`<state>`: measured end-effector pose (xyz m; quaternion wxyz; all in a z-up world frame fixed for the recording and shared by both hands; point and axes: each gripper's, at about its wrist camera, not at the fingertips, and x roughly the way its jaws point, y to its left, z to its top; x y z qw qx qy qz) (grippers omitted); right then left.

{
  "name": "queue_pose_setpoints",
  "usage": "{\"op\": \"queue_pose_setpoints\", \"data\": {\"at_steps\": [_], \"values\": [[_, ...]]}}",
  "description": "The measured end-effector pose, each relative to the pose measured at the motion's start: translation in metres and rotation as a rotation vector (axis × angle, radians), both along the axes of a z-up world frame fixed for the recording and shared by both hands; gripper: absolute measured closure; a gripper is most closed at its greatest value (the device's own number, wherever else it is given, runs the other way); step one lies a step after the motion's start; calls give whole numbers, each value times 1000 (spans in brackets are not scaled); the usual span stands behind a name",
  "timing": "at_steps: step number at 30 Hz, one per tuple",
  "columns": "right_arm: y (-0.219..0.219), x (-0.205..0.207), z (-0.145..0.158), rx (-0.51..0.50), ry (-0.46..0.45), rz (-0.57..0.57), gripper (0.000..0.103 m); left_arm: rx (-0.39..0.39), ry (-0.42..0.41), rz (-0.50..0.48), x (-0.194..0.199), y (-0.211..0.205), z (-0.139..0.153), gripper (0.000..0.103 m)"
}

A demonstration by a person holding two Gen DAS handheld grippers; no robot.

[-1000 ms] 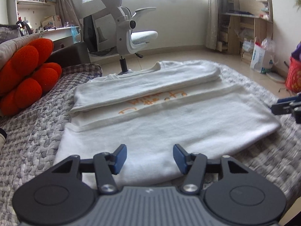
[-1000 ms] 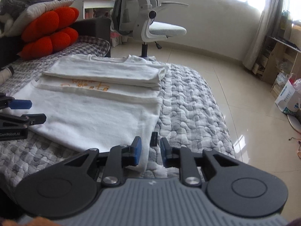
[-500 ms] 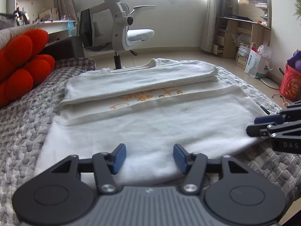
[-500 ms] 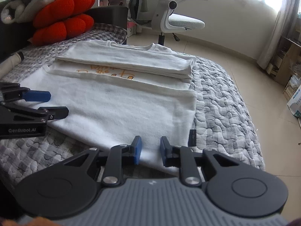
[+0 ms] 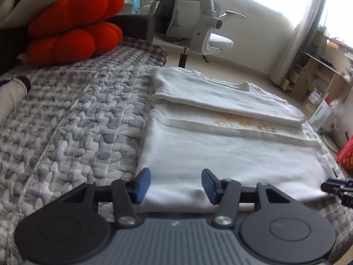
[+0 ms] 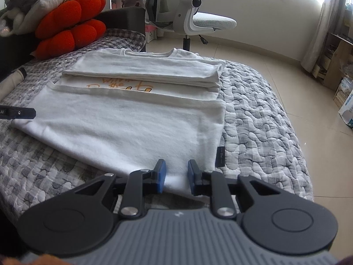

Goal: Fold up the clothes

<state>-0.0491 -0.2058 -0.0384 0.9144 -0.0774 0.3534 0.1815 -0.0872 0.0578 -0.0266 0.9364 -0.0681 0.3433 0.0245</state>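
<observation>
A white T-shirt [image 5: 220, 154] with orange lettering lies flat on the grey quilted bed [image 5: 77, 132], its far part folded over into a long band. It also shows in the right wrist view [image 6: 123, 119]. My left gripper [image 5: 174, 184] is open at the shirt's near edge, by its left corner, jaws wide over the hem. My right gripper [image 6: 175, 177] is open with a narrower gap at the shirt's near right corner, next to a small black tag [image 6: 220, 156]. Each gripper's tip shows in the other's view, the right one [image 5: 337, 187] and the left one [image 6: 19, 112].
An orange flower cushion [image 6: 70, 26] and a grey pillow sit at the bed's far left. A white office chair [image 6: 189, 11] stands on the tiled floor beyond the bed. Shelves, a bag and a red basket [image 5: 346, 154] stand at the right. The bed edge drops off at the right.
Both grippers have shifted along the shirt's near edge: the left one toward the left corner, the right one closer to the right corner. The right jaws have opened a little wider.
</observation>
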Motion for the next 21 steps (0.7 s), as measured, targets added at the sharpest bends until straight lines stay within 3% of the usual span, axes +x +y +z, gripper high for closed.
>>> {"op": "queue_pose_setpoints", "data": {"at_steps": [6, 12, 21], "values": [[-4, 1, 1, 21, 8, -9, 81, -52, 6, 49, -4, 22, 1, 58], [-17, 4, 4, 65, 22, -49, 81, -47, 9, 40, -5, 21, 1, 58], [-18, 5, 3, 53, 18, -59, 81, -38, 8, 31, -6, 20, -1, 58]]}}
